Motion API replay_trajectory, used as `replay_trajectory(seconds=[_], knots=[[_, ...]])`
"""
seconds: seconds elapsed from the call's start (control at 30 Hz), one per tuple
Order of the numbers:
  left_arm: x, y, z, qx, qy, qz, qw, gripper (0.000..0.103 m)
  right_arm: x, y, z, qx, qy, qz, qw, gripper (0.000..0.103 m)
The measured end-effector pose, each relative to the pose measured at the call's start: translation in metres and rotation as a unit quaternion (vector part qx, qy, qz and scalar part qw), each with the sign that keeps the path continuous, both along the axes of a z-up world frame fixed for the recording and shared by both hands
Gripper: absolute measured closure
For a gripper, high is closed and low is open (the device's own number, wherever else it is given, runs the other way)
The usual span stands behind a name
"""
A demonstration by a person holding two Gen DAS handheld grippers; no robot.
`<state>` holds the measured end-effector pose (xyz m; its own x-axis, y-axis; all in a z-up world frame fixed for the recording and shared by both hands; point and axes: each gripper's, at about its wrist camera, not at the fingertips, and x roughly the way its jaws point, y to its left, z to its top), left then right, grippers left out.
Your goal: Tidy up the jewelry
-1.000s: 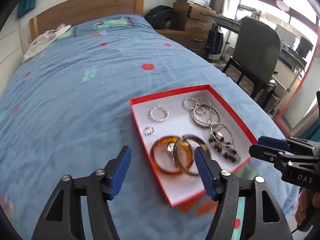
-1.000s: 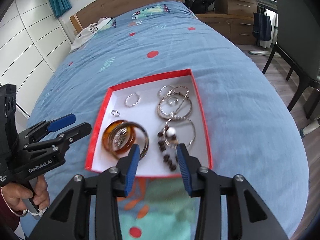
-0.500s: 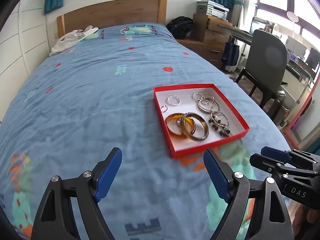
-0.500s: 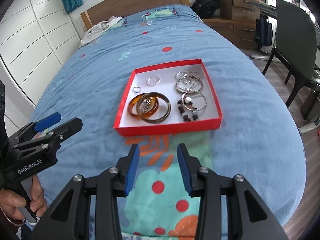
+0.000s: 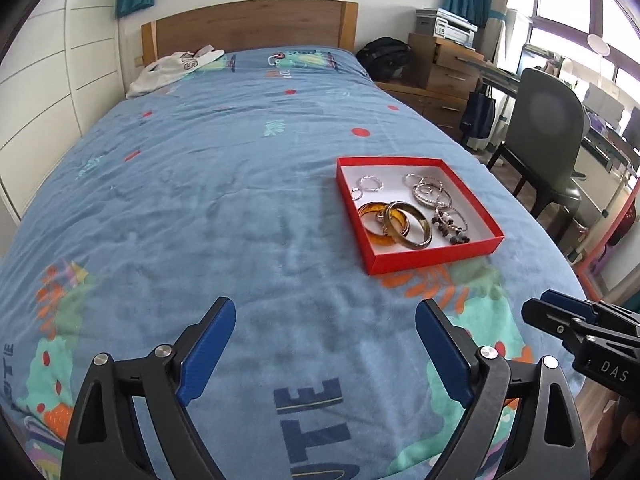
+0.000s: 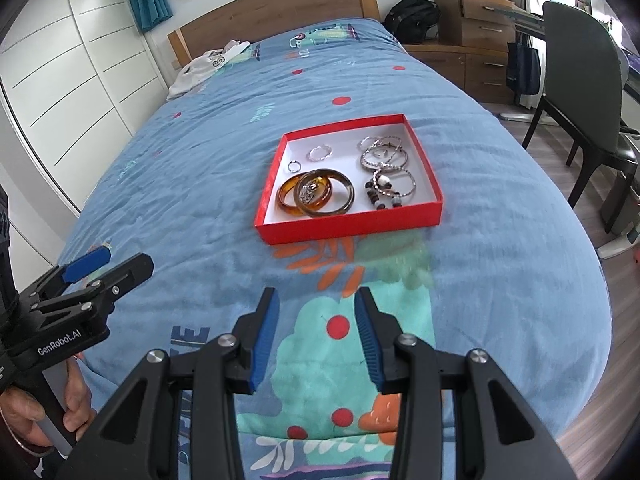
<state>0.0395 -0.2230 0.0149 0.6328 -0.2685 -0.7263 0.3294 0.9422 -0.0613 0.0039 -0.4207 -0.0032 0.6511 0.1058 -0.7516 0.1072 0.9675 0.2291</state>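
Note:
A shallow red box (image 5: 432,257) (image 6: 348,228) with a white floor lies on the blue bedspread. It holds amber bangles (image 5: 394,224) (image 6: 316,196), silver rings and bracelets (image 5: 430,194) (image 6: 384,158) and a dark beaded piece (image 6: 382,196). My left gripper (image 5: 322,346) is wide open and empty, well short of the box and to its left. My right gripper (image 6: 316,330) is open and empty, short of the box's near wall; it also shows at the right edge of the left wrist view (image 5: 560,316).
The bed (image 5: 200,200) has a wooden headboard (image 5: 248,28) and white clothing (image 5: 172,70) near it. A dark chair (image 6: 580,60), wooden drawers (image 6: 476,28) and a black bag (image 6: 412,18) stand to the right. White wardrobe doors (image 6: 60,80) are on the left.
Both grippers have pulled back from over the box toward the foot of the bed. The left gripper's jaws have opened wider. The box and jewelry have not moved.

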Motion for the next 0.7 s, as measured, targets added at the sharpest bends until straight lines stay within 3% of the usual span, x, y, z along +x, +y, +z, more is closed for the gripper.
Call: replay_trajectory(seconds=[0.2, 0.7], knots=[[-0.011, 0.006, 0.000, 0.000, -0.007, -0.002, 1.0000, 0.006, -0.008, 0.006, -0.001, 0.000, -0.003, -0.002, 1.000, 0.065], [-0.018, 0.015, 0.000, -0.008, -0.001, -0.004, 1.0000, 0.006, -0.022, 0.008, -0.003, -0.010, -0.003, -0.017, 1.000, 0.065]])
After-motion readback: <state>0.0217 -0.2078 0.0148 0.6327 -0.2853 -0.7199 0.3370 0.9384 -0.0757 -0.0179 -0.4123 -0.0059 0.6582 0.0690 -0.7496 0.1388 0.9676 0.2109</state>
